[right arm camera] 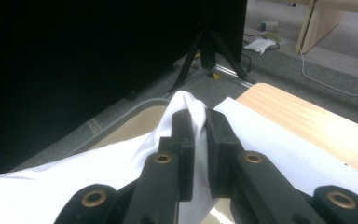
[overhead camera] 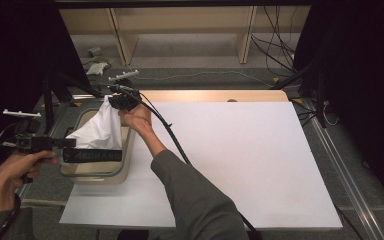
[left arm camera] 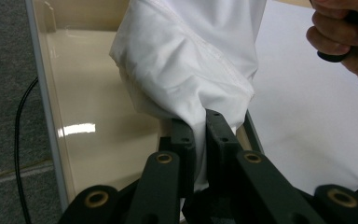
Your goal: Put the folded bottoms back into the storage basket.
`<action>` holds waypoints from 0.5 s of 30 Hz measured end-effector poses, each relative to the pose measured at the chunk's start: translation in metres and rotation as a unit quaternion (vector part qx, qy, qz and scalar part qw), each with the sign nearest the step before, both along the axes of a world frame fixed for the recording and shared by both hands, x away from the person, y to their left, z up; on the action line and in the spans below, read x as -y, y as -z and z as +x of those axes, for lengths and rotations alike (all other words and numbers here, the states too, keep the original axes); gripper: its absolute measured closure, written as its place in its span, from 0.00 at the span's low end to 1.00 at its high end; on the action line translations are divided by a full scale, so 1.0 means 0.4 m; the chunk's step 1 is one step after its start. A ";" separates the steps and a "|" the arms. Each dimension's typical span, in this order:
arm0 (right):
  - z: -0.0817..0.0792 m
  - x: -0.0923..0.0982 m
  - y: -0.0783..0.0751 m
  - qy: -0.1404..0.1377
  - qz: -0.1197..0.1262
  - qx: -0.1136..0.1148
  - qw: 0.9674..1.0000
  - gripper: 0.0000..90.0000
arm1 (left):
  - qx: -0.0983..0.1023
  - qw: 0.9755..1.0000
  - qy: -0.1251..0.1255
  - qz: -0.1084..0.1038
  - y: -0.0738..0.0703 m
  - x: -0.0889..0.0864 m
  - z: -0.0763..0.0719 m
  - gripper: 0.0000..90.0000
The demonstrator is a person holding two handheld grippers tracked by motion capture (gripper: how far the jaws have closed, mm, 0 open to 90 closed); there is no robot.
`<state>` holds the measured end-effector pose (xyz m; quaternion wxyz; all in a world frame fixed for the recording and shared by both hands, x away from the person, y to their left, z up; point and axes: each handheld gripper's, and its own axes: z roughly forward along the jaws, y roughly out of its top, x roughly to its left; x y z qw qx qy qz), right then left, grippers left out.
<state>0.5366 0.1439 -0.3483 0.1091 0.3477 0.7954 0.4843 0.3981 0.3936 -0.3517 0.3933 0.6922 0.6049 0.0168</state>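
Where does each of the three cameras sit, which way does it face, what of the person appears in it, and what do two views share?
High view: above the person's side, looking forward and down on the table; both forearms, the left gripper and right gripper appear.
Left gripper view: rides the left gripper, facing the white cloth above the bin; the right hand appears.
Right gripper view: rides the right gripper, facing the floor beyond the table.
Shared: both gripper views show jaws shut on the white cloth.

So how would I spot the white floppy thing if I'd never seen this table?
Find the white sheet covering the table, then the beige tub off its left edge. Above the tub hangs the white cloth, pinched by both grippers: the one soft, wrinkled thing there.
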 end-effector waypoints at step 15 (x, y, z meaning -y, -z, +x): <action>0.003 -0.008 0.019 0.000 -0.007 -0.009 1.000 0.93 | -0.011 1.000 -0.004 0.002 0.016 -0.009 0.003 0.92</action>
